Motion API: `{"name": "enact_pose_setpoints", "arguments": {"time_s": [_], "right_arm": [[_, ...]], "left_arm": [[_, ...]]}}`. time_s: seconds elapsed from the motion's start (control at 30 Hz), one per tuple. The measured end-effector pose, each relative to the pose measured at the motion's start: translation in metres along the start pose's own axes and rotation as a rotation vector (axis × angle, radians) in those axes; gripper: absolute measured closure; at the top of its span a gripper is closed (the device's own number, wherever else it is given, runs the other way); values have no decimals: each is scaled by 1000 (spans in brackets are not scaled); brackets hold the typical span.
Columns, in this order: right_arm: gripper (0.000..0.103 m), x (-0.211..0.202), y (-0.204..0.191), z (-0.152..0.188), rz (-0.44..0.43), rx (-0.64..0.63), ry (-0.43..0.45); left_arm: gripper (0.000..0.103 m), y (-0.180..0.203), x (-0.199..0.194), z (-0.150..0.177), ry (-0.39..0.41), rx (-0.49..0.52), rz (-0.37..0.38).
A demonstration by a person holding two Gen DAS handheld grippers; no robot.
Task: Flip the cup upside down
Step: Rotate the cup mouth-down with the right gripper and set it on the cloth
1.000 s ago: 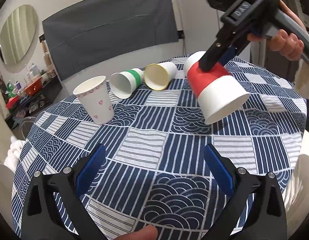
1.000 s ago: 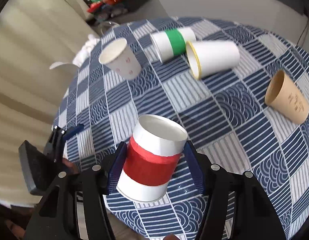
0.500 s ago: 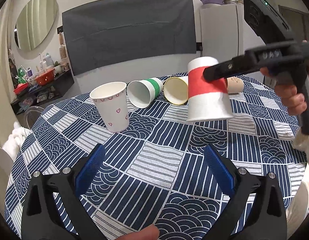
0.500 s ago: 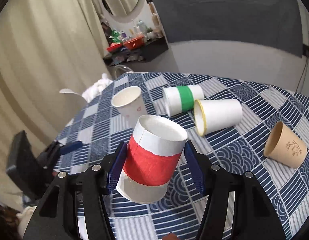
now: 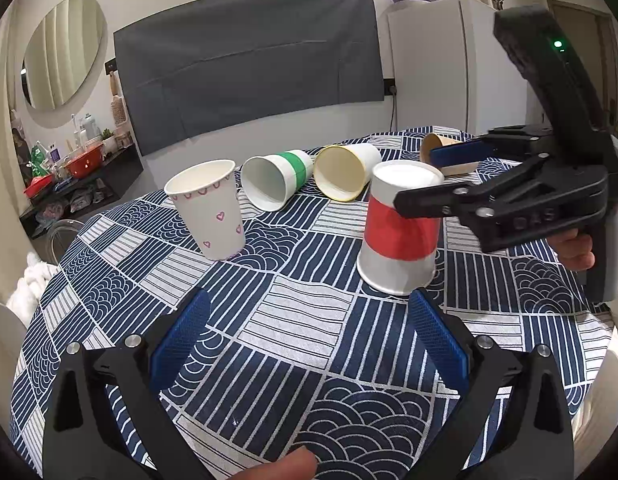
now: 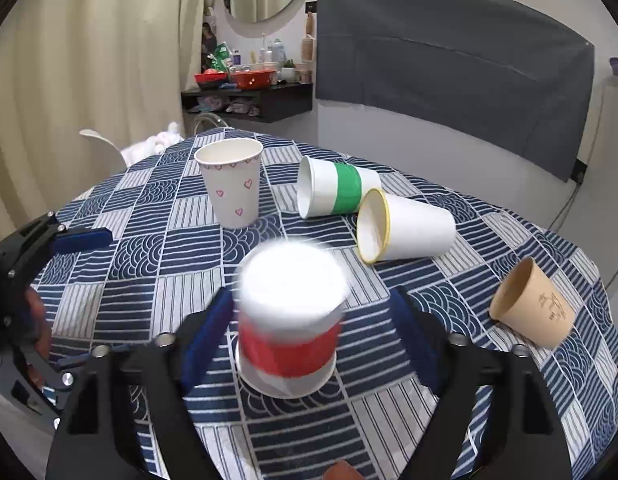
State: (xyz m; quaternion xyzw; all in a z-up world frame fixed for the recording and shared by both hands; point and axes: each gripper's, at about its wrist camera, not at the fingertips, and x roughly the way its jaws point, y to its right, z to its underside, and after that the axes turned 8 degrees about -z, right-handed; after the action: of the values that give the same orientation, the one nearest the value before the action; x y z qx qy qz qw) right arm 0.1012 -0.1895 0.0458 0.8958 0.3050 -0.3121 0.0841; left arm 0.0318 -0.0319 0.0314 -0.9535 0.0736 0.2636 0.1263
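my right gripper (image 6: 309,336) is spread, released around the inverted red-banded cup (image 6: 288,320) at lower centre; my left gripper (image 5: 309,336) gapes, holding nothing.

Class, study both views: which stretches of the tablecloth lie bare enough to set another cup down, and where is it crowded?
Bare cloth lies between the left gripper and the heart cup, and between the red-banded cup and the brown cup. The far side is crowded: green-banded cup and yellow-rimmed cup lie touching.
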Motion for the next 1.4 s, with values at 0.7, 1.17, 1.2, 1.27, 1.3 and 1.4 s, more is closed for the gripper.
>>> {"name": "enact_pose_setpoints", "arguments": {"time_s": [0.7,1.17,1.2,1.27,1.3,1.4], "right_arm": [[8,-62,-21,81,178,141,93],[8,-50,-24,99,266,177,103],[8,-49,-24,99,279,177,104],[8,-49,-24,100,296,184,108],[8,-49,-24,100,299,192,107],[8,-46,-21,100,297,215,80]], "left_arm": [[6,23,-14,18,1,-61,-56],[6,27,-6,28,-27,-85,-85],[6,27,-6,29,-30,-90,-88],[6,25,-6,29,-32,-100,-90],[6,25,-6,30,-35,-103,-91],[6,24,-4,30,-51,-111,-98]]}}
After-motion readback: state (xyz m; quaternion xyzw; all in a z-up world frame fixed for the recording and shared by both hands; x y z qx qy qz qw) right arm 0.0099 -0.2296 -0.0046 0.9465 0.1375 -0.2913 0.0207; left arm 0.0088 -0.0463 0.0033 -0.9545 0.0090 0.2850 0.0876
